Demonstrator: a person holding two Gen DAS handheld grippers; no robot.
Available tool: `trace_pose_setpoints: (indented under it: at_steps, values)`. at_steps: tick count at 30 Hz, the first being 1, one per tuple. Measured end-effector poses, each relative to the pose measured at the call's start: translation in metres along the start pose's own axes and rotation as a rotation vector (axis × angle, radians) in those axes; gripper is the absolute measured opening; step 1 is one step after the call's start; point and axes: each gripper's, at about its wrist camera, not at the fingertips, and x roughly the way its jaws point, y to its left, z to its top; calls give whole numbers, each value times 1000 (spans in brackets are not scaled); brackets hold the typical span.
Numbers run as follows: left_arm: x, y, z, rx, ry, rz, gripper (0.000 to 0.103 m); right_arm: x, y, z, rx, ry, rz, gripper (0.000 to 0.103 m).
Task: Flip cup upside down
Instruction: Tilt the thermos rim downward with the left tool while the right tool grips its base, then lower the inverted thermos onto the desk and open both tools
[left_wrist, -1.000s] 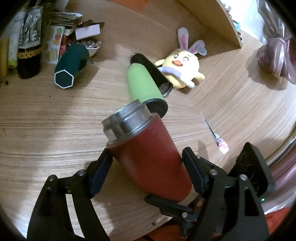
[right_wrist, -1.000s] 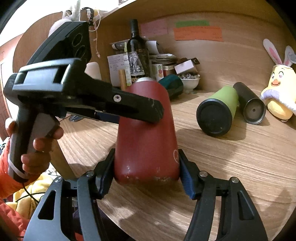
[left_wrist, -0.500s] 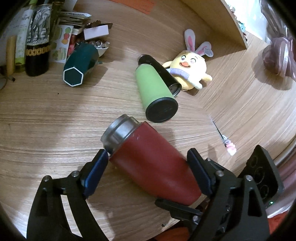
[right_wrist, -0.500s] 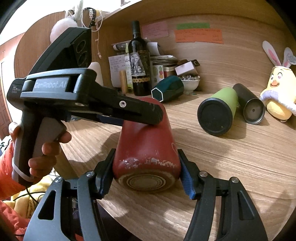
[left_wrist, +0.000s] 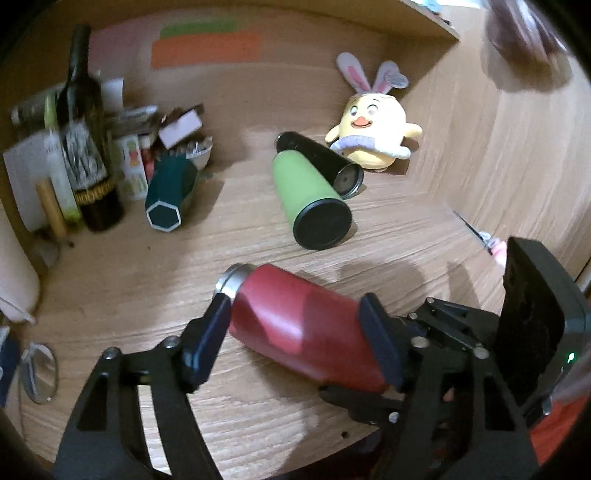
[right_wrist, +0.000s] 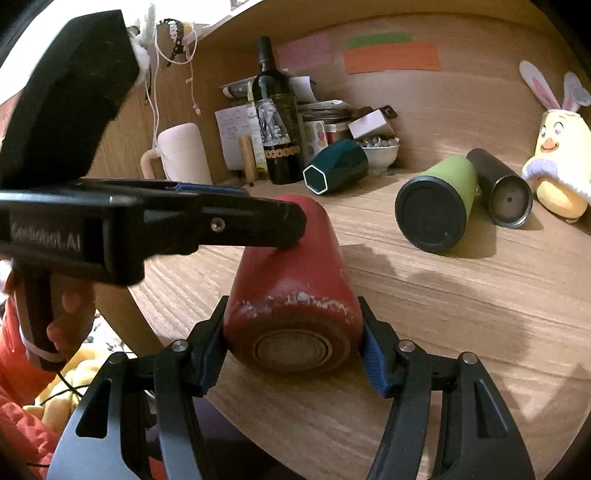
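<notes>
The red cup (left_wrist: 295, 325) with a steel rim is tipped nearly horizontal above the wooden table (left_wrist: 258, 417), its mouth pointing away to the far left. My left gripper (left_wrist: 295, 339) is shut on its body. My right gripper (right_wrist: 291, 339) is shut on its scuffed base end (right_wrist: 291, 343), which faces the right wrist camera. In the right wrist view the left gripper's finger (right_wrist: 258, 221) lies across the top of the red cup (right_wrist: 291, 258).
A green tumbler (left_wrist: 310, 195) and a black tumbler (left_wrist: 321, 162) lie on their sides beyond the cup, next to a yellow plush chick (left_wrist: 373, 133). A teal hexagonal cup (left_wrist: 170, 195), a wine bottle (left_wrist: 88, 147) and clutter stand at the back left. The table's front edge (right_wrist: 258, 417) is close below.
The red cup has tipped from near upright to nearly horizontal, its mouth swinging down and away and its base turning towards the right wrist camera. Both grippers stay shut on it.
</notes>
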Motion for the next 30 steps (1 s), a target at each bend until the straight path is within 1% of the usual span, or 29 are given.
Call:
trace_pose_setpoints:
  at_steps: [1,4,6,10,14,19,24,26,27,30]
  values:
    - [-1,-3,-1,10,-3,5,61,-1,0,1,2,-4,-3,58]
    - [-4,-7,-1,25,-6,-3,50,-6,2,4,-9,-19,-30,59]
    - [-8,-5,-1,16,-9,-16,48,-11,3,7,-17,-37,-46,59]
    - [-14,4,6,-22,-12,-49,48,-21,4,16,-23,-66,-58,59]
    - [-23,11,14,-51,-30,-70,48,-32,11,29,-59,-104,-75,59]
    - [-30,21,23,-74,-44,-100,48,-38,15,43,-73,-117,-84,59]
    - [-40,26,36,-69,-64,-131,48,-34,17,62,-92,-124,-99,59]
    - [-47,28,42,-68,-87,-144,48,-29,17,69,-101,-125,-100,59]
    - [-50,29,46,-70,-93,-160,48,-26,16,72,-101,-122,-98,59]
    - [-52,31,54,-70,-103,-176,48,-16,15,81,-101,-115,-94,59]
